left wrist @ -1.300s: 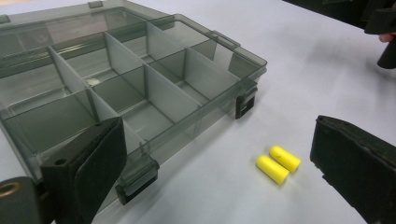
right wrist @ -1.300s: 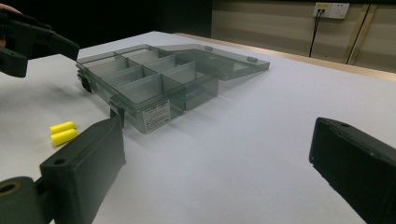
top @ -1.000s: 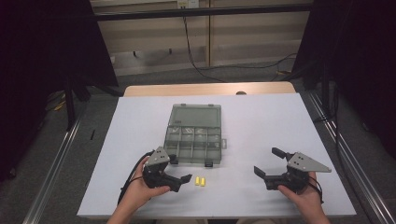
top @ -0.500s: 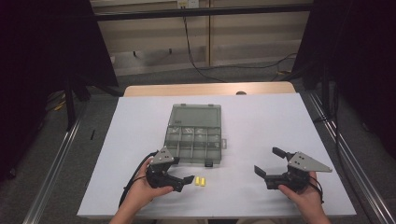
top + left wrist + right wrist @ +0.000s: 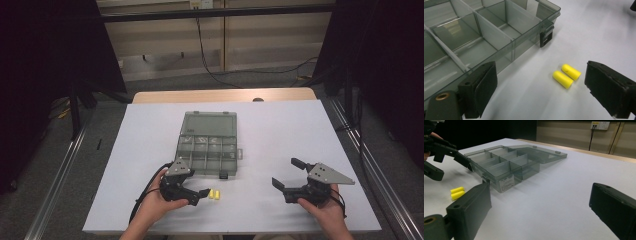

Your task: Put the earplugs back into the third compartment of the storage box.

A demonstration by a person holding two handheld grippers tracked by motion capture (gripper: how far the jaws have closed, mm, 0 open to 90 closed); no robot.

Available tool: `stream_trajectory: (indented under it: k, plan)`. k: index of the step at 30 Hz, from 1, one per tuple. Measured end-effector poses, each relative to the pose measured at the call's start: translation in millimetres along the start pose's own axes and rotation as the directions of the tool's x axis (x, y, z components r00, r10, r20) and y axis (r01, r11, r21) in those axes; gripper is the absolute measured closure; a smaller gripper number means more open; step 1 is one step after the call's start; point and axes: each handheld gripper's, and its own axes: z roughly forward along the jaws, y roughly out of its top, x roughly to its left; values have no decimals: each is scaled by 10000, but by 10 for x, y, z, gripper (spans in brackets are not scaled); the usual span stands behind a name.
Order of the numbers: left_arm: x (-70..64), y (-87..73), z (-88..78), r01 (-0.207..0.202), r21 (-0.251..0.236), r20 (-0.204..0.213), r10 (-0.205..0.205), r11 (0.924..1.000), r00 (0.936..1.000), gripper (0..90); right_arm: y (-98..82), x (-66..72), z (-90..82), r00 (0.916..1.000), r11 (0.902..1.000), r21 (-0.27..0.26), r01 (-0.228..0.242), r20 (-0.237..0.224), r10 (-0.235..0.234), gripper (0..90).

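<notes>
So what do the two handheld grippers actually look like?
Both the left gripper and the right gripper are black, each with two blocky black jaws and a grey three-cornered plate on top. A black cable trails from each. The forearms show no sleeves.

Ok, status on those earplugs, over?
Left tool open, just closing slightly, nothing gripped. Two yellow earplugs on table beside open organizer box. Right tool open. Path clear.
</notes>
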Motion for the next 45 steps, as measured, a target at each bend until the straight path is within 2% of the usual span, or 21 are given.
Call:
stream_trajectory:
  k: [14,20,25,32,37,40,45]
  plan:
    - [-15,10,43,-15,123,32,14,9999,10000,124,3,11,-1,10000,10000,-13,39,-26,-39,40]
    - [-6,14,67,110,277,153,-114,9996,9998,181,-3,2,4,10000,10000,54,54,10,-54,44]
    - [-7,19,87,365,357,206,-373,9987,9991,248,-1,5,2,10000,10000,41,55,-24,-54,49]
    - [-68,24,141,95,653,564,-132,9978,9983,331,4,7,-1,10000,10000,33,70,-27,-70,51]
    - [-88,23,168,1,713,483,-35,9975,9988,404,5,9,-1,9999,9999,50,102,-3,-102,59]
    - [-93,24,179,6,703,726,-57,9975,9973,448,3,-2,-8,9999,9999,47,91,110,-92,64]
    - [-131,21,197,-238,871,929,157,9959,9956,482,9,-13,-20,9999,10000,-64,27,160,-25,65]
